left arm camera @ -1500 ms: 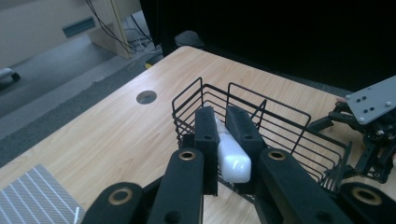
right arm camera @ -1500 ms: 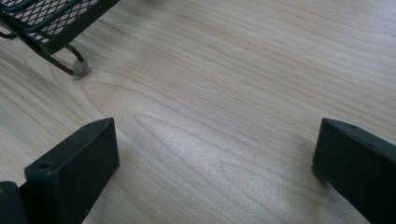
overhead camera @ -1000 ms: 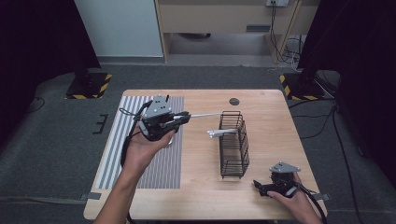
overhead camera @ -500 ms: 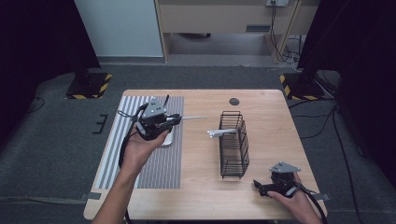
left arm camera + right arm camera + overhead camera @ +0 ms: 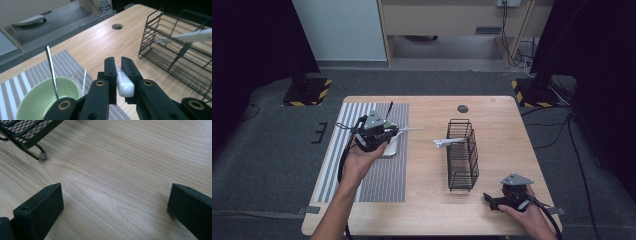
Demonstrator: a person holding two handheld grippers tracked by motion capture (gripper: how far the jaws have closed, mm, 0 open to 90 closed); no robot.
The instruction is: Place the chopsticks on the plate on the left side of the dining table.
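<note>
Currently the left gripper (image 5: 389,131) hovered over the striped placemat (image 5: 362,175) at the table's (image 5: 432,210) left side, jaws clamped narrow on the white handle (image 5: 123,83) of a utensil. From the high view the utensil's thin metal end (image 5: 412,129) stuck out rightward past the mat's edge, toward the rack. What kind of utensil it was could not be told; its head was too small and blurred. In the left gripper view the white handle sat squeezed between the 2 black jaws, its rounded butt end poking back toward the camera.

Just beside and below that gripper stood a pale green bowl (image 5: 45,100) on the placemat, with 1 metal utensil shaft (image 5: 52,72) leaning up out of it and a 2nd thin pale one (image 5: 84,78) at its rim. From above, the bowl (image 5: 391,146) was mostly covered by the gripper and the left hand (image 5: 362,162).

A black wire rack (image 5: 462,155) stood on bare wood right of centre, well apart from the left gripper. 1 white-handled utensil (image 5: 449,142) lay across its left wall, handle sticking out to the left.

The right gripper (image 5: 492,200) rested low near the table's front right corner, just beside the rack's near end. Its jaws stood wide apart with bare wood between them, nothing held. A rack foot (image 5: 42,157) showed at the upper left of the right gripper view.
</note>
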